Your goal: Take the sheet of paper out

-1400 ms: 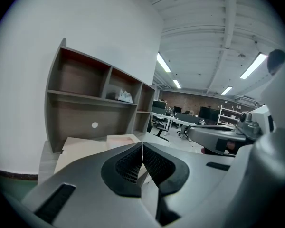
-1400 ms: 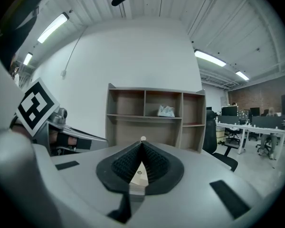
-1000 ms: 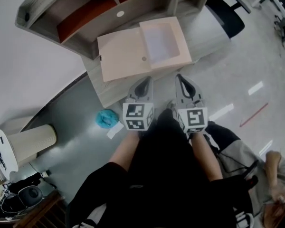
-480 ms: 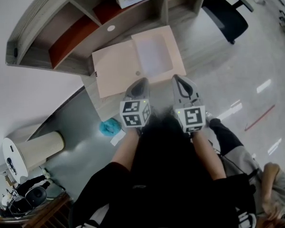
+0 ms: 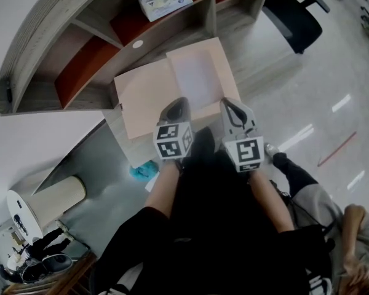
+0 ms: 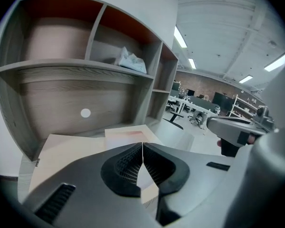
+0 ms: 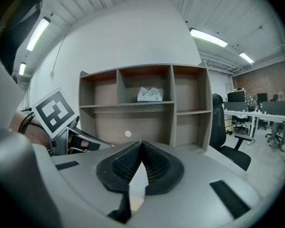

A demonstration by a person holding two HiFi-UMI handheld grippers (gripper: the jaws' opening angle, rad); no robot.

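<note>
Since the left tool and right tool both hover closed and empty over the near edge of the folder, open one before reaching the sheet of paper in its right half. Pinch a corner lightly while the other steadies the folder.

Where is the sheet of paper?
In the head view, the sheet of paper lies in the right half of the open folder, beyond the left gripper and right gripper.

The head view looks steeply down on the bench; both gripper views sit low and close, facing the shelf unit, which all three share.
</note>
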